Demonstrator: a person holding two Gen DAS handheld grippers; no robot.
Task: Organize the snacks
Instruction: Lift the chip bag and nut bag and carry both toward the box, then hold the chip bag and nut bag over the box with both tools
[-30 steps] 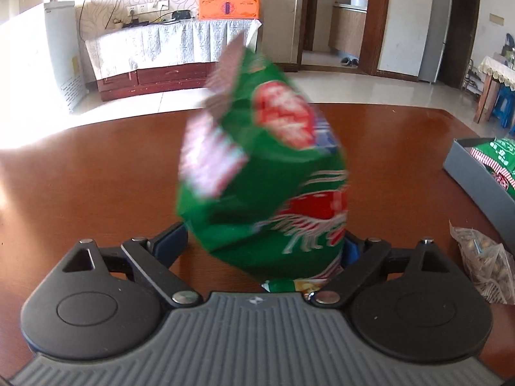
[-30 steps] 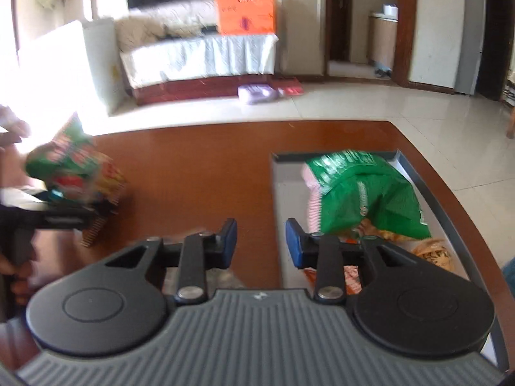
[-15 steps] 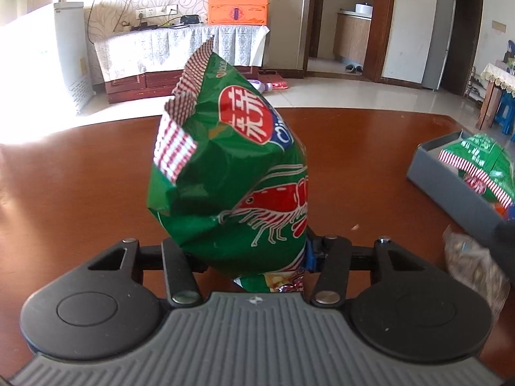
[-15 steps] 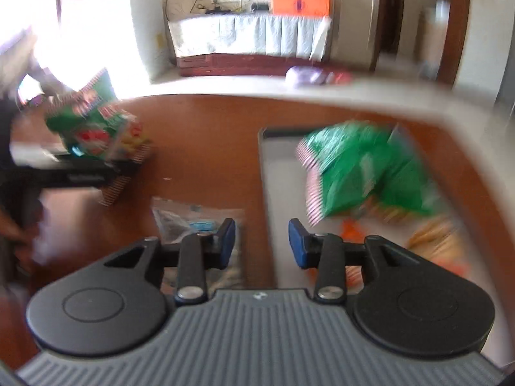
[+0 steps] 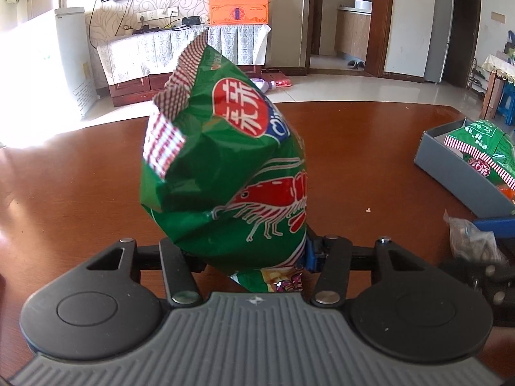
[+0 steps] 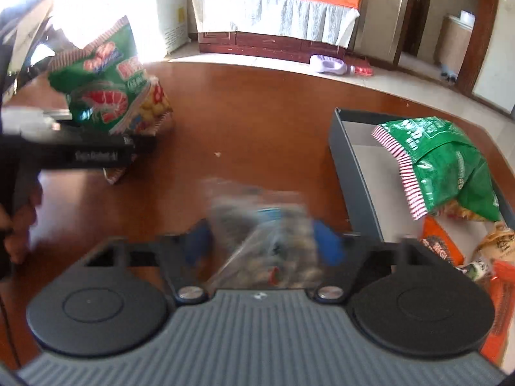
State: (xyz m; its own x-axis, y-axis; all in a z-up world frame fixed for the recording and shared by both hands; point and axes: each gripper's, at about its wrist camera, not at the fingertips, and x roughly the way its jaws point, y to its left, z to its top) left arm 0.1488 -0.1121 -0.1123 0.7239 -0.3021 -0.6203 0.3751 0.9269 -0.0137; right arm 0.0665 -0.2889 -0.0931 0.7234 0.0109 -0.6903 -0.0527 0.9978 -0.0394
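My left gripper (image 5: 251,254) is shut on the bottom of a green shrimp-chip bag (image 5: 225,173), which stands upright above the brown table (image 5: 80,193). The right wrist view shows that same green bag (image 6: 106,96) at the left, lifted off the table. My right gripper (image 6: 264,244) is low over a clear bag of nuts (image 6: 257,225) lying on the table; its jaws are opening, and the bag sits blurred between the blue pads (image 6: 328,247). From the left wrist view, the clear bag (image 5: 470,244) is at the far right.
A grey box (image 6: 351,167) stands at the right and holds another green chip bag (image 6: 444,167) and orange packets (image 6: 441,251). The grey box (image 5: 457,173) also shows in the left wrist view. A person's hand (image 6: 16,225) is at the left edge.
My left jaws closed from wide onto the green bag, which steadied upright. My right gripper swung left from over the box, came down onto the clear nut bag, and its jaws widened.
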